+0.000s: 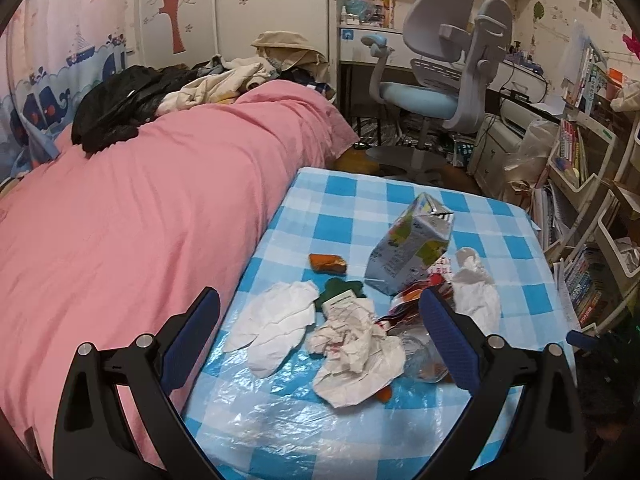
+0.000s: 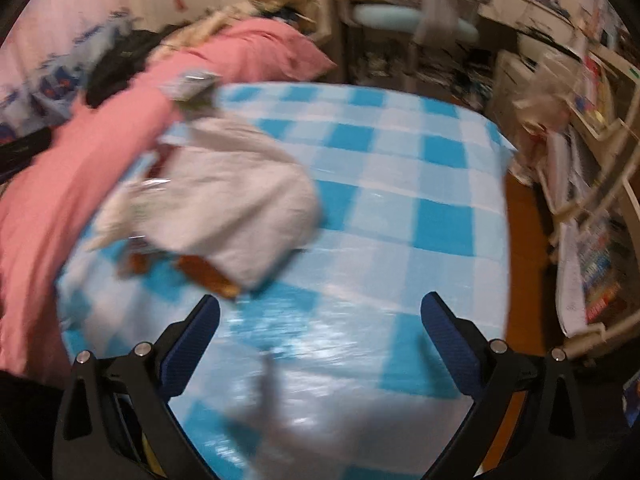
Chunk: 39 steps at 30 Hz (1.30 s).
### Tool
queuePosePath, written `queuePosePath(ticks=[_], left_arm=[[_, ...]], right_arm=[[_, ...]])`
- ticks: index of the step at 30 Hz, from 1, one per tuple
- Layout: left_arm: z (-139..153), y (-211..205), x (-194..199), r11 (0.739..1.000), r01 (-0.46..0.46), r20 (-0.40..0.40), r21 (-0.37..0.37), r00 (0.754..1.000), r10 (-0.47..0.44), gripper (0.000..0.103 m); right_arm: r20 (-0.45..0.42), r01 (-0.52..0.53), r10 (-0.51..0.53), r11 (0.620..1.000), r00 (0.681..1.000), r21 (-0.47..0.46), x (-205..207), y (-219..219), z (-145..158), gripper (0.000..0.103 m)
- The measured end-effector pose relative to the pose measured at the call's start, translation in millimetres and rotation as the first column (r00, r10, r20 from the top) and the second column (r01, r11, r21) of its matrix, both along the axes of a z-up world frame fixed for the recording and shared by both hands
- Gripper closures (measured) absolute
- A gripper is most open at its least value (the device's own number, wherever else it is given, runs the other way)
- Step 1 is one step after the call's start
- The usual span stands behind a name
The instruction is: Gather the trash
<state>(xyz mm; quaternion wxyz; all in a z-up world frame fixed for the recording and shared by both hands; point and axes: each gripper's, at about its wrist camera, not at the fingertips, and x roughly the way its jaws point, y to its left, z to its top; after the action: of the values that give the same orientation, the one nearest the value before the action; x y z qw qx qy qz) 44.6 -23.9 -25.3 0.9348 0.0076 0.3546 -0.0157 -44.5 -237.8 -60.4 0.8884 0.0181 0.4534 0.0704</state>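
On the checkered tabletop (image 1: 500,240), crumpled paper (image 1: 356,356) lies between the left gripper (image 1: 320,312)'s wide, empty jaws, so closing comes next; the right gripper (image 2: 320,312) gapes empty.

Counter (image 1: 400,200): covered in thin plastic sheet, blue-white check, glossy, wrinkled, strong glare near the lower edge. Same sheen in right wrist view, blurred.
Tissues (image 1: 276,326): white paper, matt, crumpled; one wad (image 1: 356,354) with red marks.
Carton (image 1: 412,248): printed coated card, slight sheen, dented.
Wrapper (image 1: 416,300): red-white film, shiny, creased.
Bottle (image 1: 420,354): clear plastic, glossy.
Left hand-held gripper (image 1: 320,338): matt black plastic arms, blue textured pads (image 1: 450,340), bright metal pins.
Bed (image 1: 140,200): pink cloth, matt, softly creased.
Chair (image 1: 444,52): smooth grey plastic shells, blue fabric seat.
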Motion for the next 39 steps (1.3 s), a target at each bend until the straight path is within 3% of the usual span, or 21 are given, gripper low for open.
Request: queuePosePath(ticks=[7,11,15,21,25,34,39], left_arm=[[-5,16,-3,1.0,-0.028,-0.013,-0.001,1.0,0.028,0.007],[-7,22,-4,0.999,-0.034,-0.015,0.004,0.999,0.034,0.007],[-9,26,-4,0.999,-0.038,-0.027,0.013,0.999,0.039,0.007],[-16,36,-1,0.998,-0.057,-0.054,0.038,0.997,0.059,0.007],[-24,45,1,0.999,-0.05,-0.087,0.02,0.995,0.051,0.007],[-47,22,5,0.996,0.085,-0.158,0.034,0.984,-0.078,0.007],[-61,-3,12,0.986,0.142,-0.175,0.082,0.977,-0.126,0.007]], right_arm=[[0.051,-0.226,0.222,0.97,0.974,0.089,-7,43,3,0.008],[0.04,-0.309,0.306,0.945,0.951,0.11,-10,57,-3,0.021],[0.026,-0.349,0.348,0.929,0.937,0.127,-12,67,-8,0.026],[0.028,-0.368,0.367,0.925,0.93,0.094,-8,75,-10,0.028],[0.022,-0.369,0.369,0.926,0.929,0.08,3,78,-14,0.036],[-0.01,-0.367,0.368,0.929,0.93,0.052,18,82,-24,0.039],[-0.044,-0.347,0.35,0.936,0.936,0.06,23,75,-30,0.05]])
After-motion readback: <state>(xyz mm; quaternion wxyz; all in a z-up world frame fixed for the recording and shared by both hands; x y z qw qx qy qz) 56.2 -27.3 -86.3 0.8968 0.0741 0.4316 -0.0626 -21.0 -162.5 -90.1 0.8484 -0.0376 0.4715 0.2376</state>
